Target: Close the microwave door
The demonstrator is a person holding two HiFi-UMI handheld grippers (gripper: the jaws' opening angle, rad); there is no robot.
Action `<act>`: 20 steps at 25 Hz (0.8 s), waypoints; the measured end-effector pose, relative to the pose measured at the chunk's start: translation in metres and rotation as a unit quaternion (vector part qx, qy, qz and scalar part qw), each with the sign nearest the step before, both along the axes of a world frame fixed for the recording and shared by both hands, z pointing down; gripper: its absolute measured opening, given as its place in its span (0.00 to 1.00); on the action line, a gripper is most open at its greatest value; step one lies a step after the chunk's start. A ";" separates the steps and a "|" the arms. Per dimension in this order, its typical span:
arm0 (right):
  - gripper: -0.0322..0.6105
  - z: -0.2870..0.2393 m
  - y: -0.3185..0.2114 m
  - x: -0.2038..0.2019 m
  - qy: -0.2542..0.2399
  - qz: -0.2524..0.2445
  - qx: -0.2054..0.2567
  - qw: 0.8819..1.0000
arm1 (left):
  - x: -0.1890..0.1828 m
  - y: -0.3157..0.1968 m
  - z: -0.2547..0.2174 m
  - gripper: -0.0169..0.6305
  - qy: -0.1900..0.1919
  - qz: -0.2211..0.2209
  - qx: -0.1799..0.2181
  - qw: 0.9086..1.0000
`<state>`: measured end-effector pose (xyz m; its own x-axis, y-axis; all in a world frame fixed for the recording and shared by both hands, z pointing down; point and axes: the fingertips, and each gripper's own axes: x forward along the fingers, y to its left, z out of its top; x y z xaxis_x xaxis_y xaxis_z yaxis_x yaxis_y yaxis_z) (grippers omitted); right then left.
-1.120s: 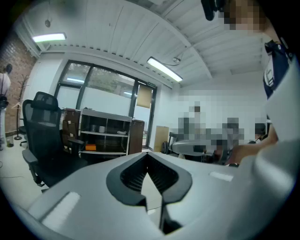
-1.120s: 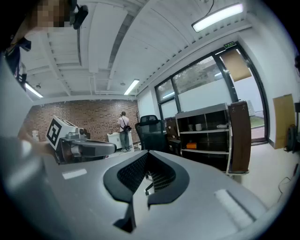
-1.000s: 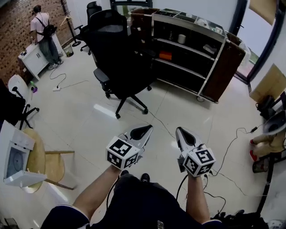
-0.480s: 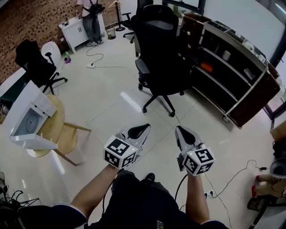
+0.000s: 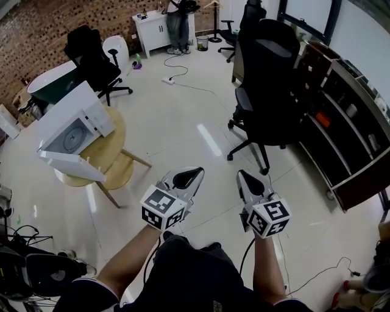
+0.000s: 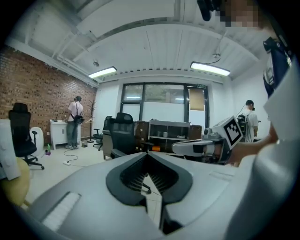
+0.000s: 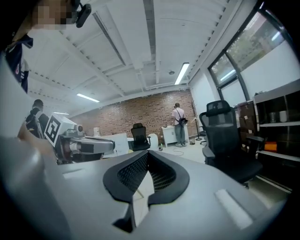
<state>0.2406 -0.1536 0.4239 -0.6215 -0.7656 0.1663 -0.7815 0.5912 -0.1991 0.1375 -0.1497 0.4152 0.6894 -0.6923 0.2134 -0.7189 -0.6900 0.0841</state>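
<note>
Left gripper (image 5: pixel 187 177): jaws together with nothing between them, held low in front of the person over bare floor.
Right gripper (image 5: pixel 248 181): jaws also closed and empty, just beside the left one and level with it.
Microwave (image 5: pixel 72 129): left of the grippers and farther out, well apart from both and closer to the left one. It sits on a round wooden table (image 5: pixel 113 152).
Door (image 5: pixel 70 166): open, hanging out from the front of the microwave on its near side.
Office chair (image 5: pixel 268 85): black, beyond the grippers and to the right.
Shelves (image 5: pixel 350 131): along the right side.
Person (image 5: pixel 180 15): at the far end, standing at a white cabinet (image 5: pixel 155 27).
</note>
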 end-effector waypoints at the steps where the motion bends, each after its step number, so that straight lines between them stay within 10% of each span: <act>1: 0.05 -0.002 -0.004 -0.015 0.000 -0.013 0.002 1.000 | -0.013 -0.002 -0.001 0.05 -0.001 -0.012 0.001 1.000; 12: 0.05 -0.018 -0.025 -0.189 -0.003 -0.171 0.023 0.985 | -0.176 0.004 -0.014 0.05 -0.007 -0.168 0.014 0.986; 20: 0.05 -0.013 -0.015 -0.298 0.001 -0.281 0.031 0.959 | -0.281 0.030 -0.013 0.05 -0.009 -0.285 0.022 0.958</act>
